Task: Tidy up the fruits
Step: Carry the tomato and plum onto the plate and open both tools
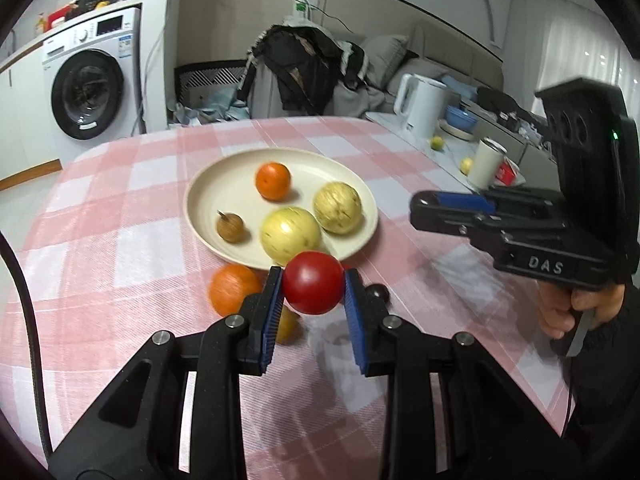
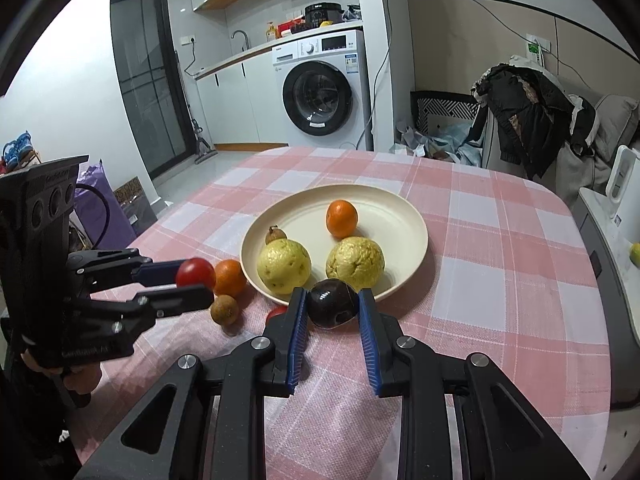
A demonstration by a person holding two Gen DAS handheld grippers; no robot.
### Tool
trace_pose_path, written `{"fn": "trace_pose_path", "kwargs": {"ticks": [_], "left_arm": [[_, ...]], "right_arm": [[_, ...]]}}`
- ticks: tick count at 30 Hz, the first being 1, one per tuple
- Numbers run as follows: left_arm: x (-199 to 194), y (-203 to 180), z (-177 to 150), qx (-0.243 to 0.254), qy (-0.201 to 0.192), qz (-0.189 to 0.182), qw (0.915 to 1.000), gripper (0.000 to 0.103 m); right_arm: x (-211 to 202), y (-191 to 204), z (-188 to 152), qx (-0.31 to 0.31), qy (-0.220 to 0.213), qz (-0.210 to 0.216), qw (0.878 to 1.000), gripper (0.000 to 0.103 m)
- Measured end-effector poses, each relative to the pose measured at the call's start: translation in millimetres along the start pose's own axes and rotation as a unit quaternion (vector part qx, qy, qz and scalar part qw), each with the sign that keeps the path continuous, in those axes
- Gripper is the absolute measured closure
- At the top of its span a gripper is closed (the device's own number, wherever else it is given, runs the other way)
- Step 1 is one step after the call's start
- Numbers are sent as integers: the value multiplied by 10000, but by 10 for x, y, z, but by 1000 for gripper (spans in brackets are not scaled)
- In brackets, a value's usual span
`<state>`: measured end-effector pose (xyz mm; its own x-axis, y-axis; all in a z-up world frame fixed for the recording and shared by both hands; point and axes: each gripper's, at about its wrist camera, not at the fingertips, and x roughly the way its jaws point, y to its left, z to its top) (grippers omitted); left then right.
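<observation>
**Holding two fruits at the near edge of the plate**

Gripping a red tomato [image 1: 313, 282] between the blue pads, my left gripper [image 1: 312, 286] is closed on it just above the cloth, at the near rim of the cream plate [image 1: 212, 184]. My right gripper [image 2: 333, 303] is closed in the same way on a dark purple-brown fruit [image 2: 333, 304], which sits at the plate's near rim; whether that fruit is lifted or resting on the cloth I cannot tell.

On the plate lie a small orange [image 2: 341, 218], two yellow-green guavas [image 2: 284, 266] [image 2: 355, 262] side by side, and a small brown fruit [image 1: 230, 227] with a stem. Off the plate, on the cloth to its left, lie a second orange [image 2: 229, 277] and a brown round fruit [image 2: 224, 309] just beside it; a red piece [image 2: 276, 313] shows partly behind my right gripper's left finger.

The surface is a table under a pink-and-white checked cloth [image 2: 500, 264]. Beyond it stand a white washing machine [image 2: 320, 88] under a counter with a sink tap, a dark glazed door [image 2: 148, 76] to the left, and a chair heaped with dark clothes [image 2: 528, 112]. A white kettle [image 1: 420, 104] stands on a side surface to the right, near a sofa.
</observation>
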<state>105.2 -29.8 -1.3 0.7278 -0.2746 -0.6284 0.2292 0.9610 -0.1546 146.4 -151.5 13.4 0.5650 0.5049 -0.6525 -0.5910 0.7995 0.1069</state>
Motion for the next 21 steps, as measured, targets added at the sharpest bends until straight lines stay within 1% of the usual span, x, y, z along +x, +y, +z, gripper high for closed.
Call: {"fn": "trace_pose_path", "kwargs": {"ticks": [5, 11, 18, 21], "left_arm": [[-119, 101, 64, -79, -192, 96, 9997, 76], [-186, 217, 171, -162, -393, 250, 9988, 76], [-118, 315, 282, -260, -493, 366, 9978, 76], [-69, 338, 320, -265, -516, 422, 9974, 76]], "right_arm": [[-3, 27, 18, 34, -100, 38, 9999, 77], [9, 45, 77, 49, -171, -16, 9998, 77], [43, 36, 208, 124, -267, -105, 9995, 77], [80, 12, 275, 209, -297, -80, 9993, 77]]}}
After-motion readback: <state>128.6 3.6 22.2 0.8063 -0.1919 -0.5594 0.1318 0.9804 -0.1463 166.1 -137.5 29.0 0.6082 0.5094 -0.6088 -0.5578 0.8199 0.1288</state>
